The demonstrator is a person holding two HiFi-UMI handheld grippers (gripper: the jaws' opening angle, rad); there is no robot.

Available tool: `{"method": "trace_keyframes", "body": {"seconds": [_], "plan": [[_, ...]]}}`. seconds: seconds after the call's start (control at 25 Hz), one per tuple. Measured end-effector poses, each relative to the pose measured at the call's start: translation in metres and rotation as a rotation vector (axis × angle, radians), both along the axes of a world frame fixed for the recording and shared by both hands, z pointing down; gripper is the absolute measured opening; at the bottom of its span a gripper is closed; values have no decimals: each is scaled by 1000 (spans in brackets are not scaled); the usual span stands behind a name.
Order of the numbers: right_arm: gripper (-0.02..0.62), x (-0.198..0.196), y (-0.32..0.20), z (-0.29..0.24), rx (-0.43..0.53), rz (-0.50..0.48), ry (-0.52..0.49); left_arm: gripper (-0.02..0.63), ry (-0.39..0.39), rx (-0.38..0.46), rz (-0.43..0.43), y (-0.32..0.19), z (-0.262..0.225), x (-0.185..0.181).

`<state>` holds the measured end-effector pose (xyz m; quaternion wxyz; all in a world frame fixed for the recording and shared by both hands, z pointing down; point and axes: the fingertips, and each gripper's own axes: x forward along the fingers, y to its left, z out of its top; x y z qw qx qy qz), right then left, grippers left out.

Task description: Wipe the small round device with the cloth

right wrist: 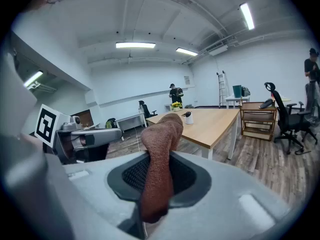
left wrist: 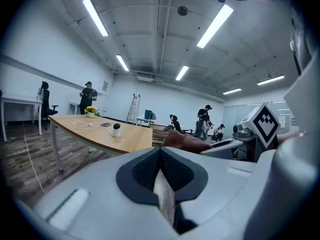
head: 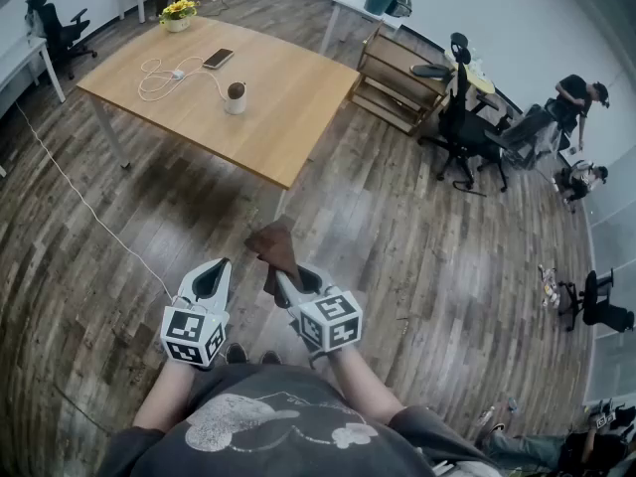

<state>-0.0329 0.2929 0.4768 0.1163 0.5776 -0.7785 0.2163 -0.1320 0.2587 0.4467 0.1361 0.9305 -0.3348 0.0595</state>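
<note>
Right gripper view: nubbly brown cloth (right wrist: 160,151)

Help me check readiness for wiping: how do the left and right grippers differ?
The right gripper is shut on the brown cloth; the left gripper is shut on nothing. The right gripper angles inward more than the left gripper. Both are held low, short of the table.
</note>
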Motion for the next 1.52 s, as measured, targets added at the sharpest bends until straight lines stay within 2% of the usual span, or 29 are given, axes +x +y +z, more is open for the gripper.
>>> {"method": "trace_keyframes", "body": {"seconds": [0.32, 0.56, 0.84, 1.16, 1.32, 1.52], "plan": [[72, -8, -7, 2, -6, -3, 15, 18, 15, -15, -17, -9, 5, -10], [72, -10, -16, -8, 51, 29, 6, 18, 22, -16, 0, -14, 5, -12], [74, -22, -22, 2, 36, 57, -15, 18, 27, -48, 5, -24, 21, -33], [75, -15, -25, 17, 2, 119, -27, 18, 19, -65, 21, -37, 32, -39], [75, -2, -49, 21, 3, 125, -36, 18, 9, -63, 13, -58, 35, -33], [75, 16, -104, 25, 1, 82, -54, 18, 2, -60, -42, -102, 36, -22]]}}
